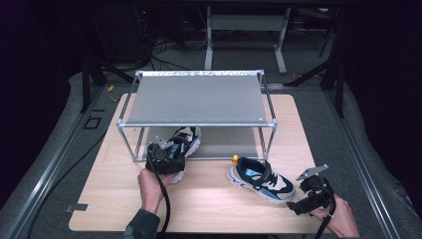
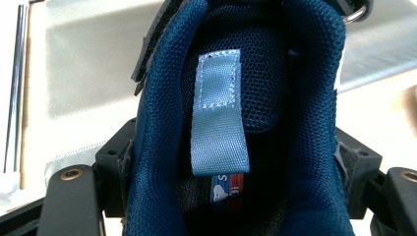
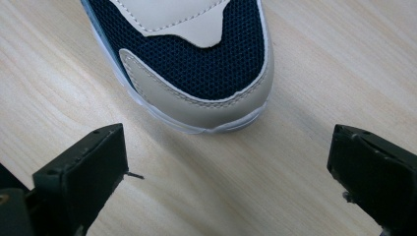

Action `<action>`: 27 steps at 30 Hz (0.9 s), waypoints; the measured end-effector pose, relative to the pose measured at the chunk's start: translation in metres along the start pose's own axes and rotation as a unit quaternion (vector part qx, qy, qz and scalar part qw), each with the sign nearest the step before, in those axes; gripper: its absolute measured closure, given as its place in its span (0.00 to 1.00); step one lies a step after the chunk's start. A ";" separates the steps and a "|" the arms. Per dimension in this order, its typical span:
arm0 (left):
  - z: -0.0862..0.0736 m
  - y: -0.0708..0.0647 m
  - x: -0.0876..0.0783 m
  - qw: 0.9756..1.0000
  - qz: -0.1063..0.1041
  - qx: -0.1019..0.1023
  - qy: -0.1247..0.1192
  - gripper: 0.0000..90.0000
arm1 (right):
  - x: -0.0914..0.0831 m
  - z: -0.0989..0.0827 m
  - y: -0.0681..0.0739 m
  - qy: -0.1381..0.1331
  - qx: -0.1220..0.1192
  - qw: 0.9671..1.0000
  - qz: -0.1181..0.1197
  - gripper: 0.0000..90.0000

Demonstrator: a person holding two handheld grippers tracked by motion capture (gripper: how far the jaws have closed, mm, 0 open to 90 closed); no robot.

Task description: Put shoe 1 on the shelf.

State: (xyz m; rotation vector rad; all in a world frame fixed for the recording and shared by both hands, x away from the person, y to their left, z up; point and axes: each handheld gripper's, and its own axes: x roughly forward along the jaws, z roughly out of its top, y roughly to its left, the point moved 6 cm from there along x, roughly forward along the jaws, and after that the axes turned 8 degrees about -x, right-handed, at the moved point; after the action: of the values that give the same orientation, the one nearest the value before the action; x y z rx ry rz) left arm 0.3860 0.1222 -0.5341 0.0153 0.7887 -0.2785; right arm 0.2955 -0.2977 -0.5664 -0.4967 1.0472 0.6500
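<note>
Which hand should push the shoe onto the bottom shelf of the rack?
Left, probably. The left gripper is already clamped on the navy-lined sneaker at the metal rack's lower shelf; the right gripper is open, apart from the other sneaker's toe.

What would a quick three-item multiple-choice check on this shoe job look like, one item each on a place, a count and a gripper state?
1. Where is the shoe held by the left gripper?
A. On the top shelf of the rack
B. At the front edge of the rack's lower shelf
C. On the floor beside the table

2. How many shoes are in the scene?
A. One
B. Two
C. Three

3. How do the right gripper's jaws stand?
A. Open, with nothing between them
B. Shut on the shoe's toe
C. Shut on a strap

Answers:
1 B: in the high view the held shoe points in under the rack, at its lower shelf.
2 B: one shoe at the rack, a second shoe lying on the table.
3 A: in the right gripper view the right gripper has its jaws wide apart, the toe lying beyond them.
</note>
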 end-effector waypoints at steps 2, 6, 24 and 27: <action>0.002 0.001 0.005 1.000 0.004 -0.008 -0.002 0.27 | 0.000 0.000 0.000 -0.002 0.001 1.000 0.002 0.01; 0.003 0.002 0.020 1.000 0.012 -0.017 0.005 0.27 | -0.002 0.000 -0.001 -0.001 0.000 1.000 -0.004 0.01; 0.018 0.000 0.054 0.999 0.030 -0.042 0.006 0.20 | -0.004 0.001 0.000 -0.004 0.000 1.000 0.000 0.02; 0.018 0.000 0.048 0.999 0.025 -0.039 -0.009 0.13 | -0.004 0.000 0.000 -0.005 0.000 1.000 -0.002 0.02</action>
State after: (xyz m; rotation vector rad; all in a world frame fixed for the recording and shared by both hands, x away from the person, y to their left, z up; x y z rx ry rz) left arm 0.4310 0.1087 -0.5552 -0.0408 0.7804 -0.1994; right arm 0.2941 -0.2982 -0.5624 -0.4936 1.0359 0.6483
